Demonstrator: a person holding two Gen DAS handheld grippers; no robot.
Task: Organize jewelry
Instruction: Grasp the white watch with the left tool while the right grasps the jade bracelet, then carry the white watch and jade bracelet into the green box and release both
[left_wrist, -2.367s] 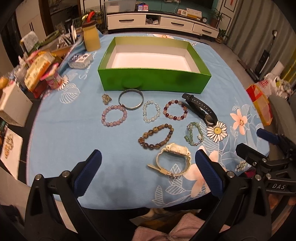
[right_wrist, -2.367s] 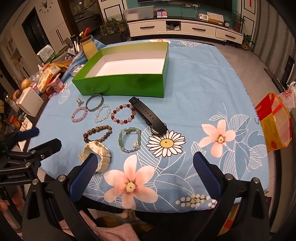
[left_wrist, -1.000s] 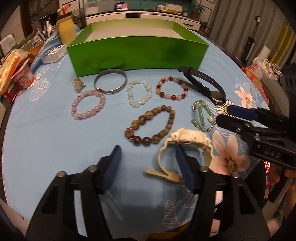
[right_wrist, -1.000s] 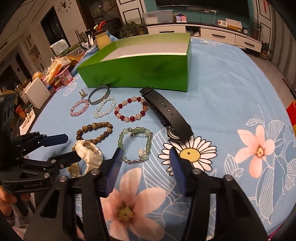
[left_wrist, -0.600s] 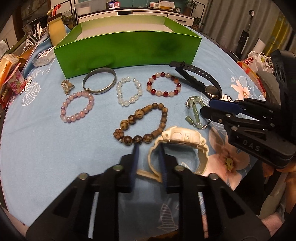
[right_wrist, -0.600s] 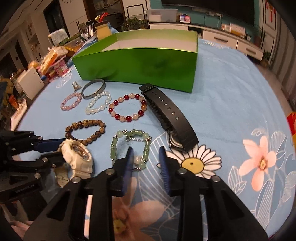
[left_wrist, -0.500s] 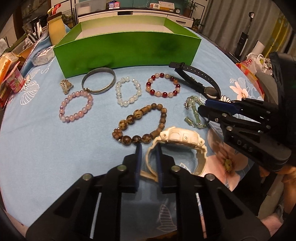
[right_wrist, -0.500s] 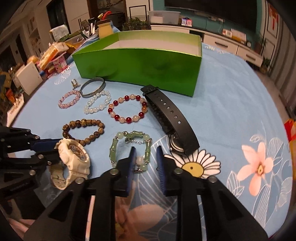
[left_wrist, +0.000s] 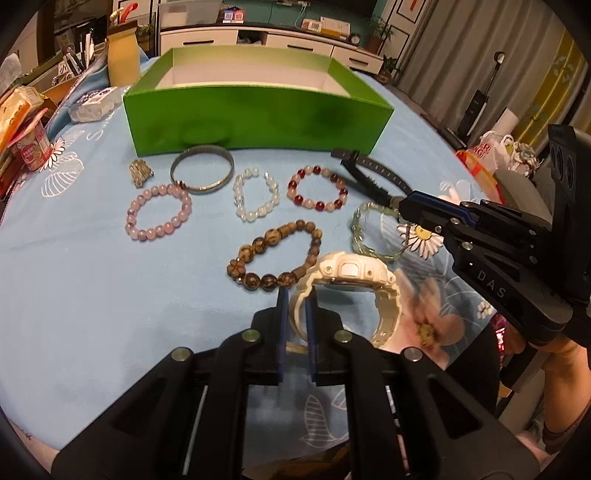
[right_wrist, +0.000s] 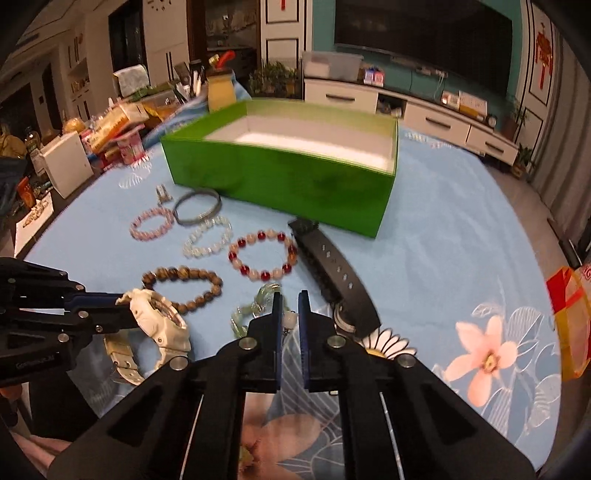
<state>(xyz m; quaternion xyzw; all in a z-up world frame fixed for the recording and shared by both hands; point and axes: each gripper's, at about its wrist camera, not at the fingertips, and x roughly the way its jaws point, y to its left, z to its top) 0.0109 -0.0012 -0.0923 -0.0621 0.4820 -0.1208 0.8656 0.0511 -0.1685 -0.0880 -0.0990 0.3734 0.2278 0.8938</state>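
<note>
My left gripper is shut on the strap of the white watch, which stands tilted on the blue cloth. My right gripper is closing its jaws tight on the green jade bracelet, with a bead pinched between the pads. In the left wrist view the green bracelet is pulled toward the right gripper. The right wrist view shows the left gripper at the white watch. Behind stands the open green box, with nothing seen inside.
Between the grippers and the box lie a brown bead bracelet, a red bead bracelet, a clear bead bracelet, a pink bead bracelet, a metal bangle, a small charm and a black watch. Packets and a cup crowd the left edge.
Both grippers went from wide open to shut: the left onto the white watch strap, the right onto the green bracelet. The right gripper has since lifted slightly and pulled the bracelet.
</note>
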